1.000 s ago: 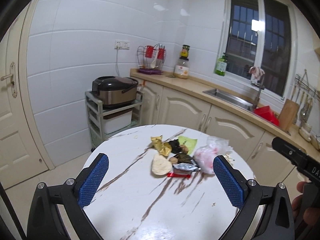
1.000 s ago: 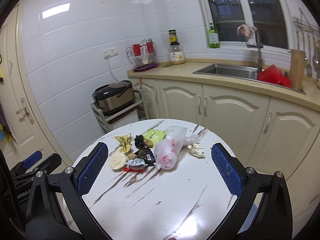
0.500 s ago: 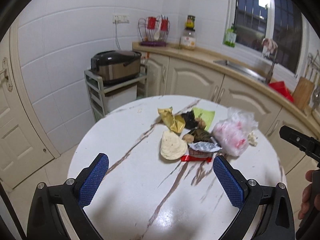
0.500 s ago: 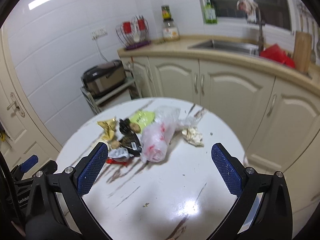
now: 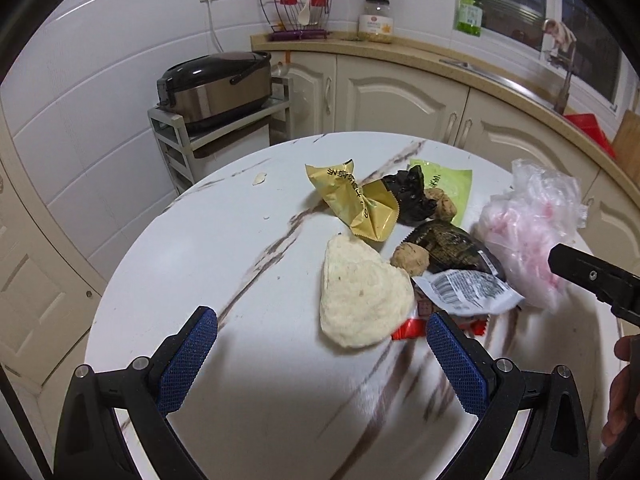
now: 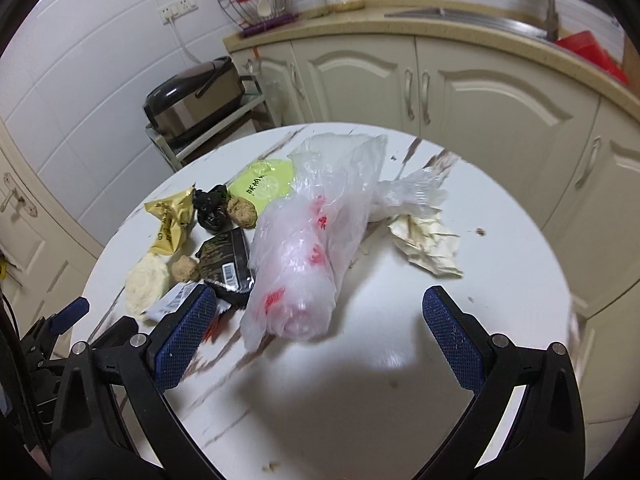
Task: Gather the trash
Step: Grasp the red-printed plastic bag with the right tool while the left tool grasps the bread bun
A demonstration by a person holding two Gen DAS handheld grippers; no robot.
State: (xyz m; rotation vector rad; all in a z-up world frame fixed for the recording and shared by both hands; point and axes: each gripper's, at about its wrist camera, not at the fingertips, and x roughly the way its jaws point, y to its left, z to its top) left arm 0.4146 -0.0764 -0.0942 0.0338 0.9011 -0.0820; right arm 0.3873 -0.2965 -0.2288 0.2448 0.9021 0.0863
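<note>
Approach step: both the left gripper [image 5: 320, 358] and the right gripper [image 6: 316, 334] hover with fingers apart, empty, near the trash on the bench [image 6: 500, 280]. Next, the right should close on the plastic bag [image 6: 308, 240] just ahead.

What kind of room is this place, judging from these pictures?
Most likely a home kitchen: a sink with a faucet set in a counter above cream cabinets, a rice cooker on a small rack, and a utensil holder beside a wall socket.
</note>
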